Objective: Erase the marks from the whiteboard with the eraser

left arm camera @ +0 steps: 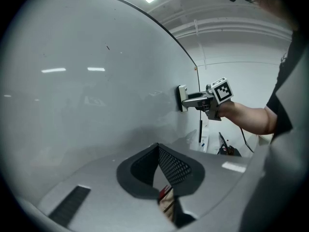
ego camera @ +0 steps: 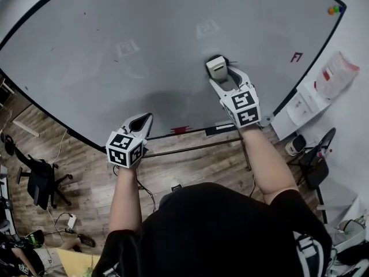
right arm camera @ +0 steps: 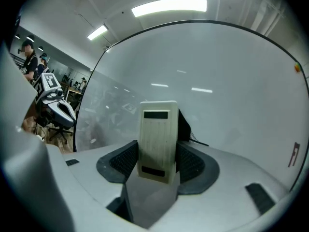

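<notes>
A big whiteboard (ego camera: pixel 115 74) fills the head view, with a grey smudge low in its middle. My right gripper (ego camera: pixel 219 77) is shut on a cream eraser (ego camera: pixel 217 67) whose far face is pressed flat on the board; the eraser (right arm camera: pixel 157 139) stands upright between the black pads (right arm camera: pixel 123 161). A thin black stroke (right arm camera: pixel 199 142) shows just right of it. A red mark (ego camera: pixel 296 56) sits far right, and faint square outlines (ego camera: pixel 127 48) are further left. My left gripper (ego camera: pixel 143 120) hangs shut and empty near the board's lower edge.
Coloured magnets (ego camera: pixel 335 8) cling to the board's top right corner. The ledge under the board carries a red marker (ego camera: pixel 180 130) and a black strip (ego camera: pixel 222 129). Papers (ego camera: pixel 334 74) hang right of the board. An office chair (ego camera: pixel 40 180) stands on the wooden floor at left.
</notes>
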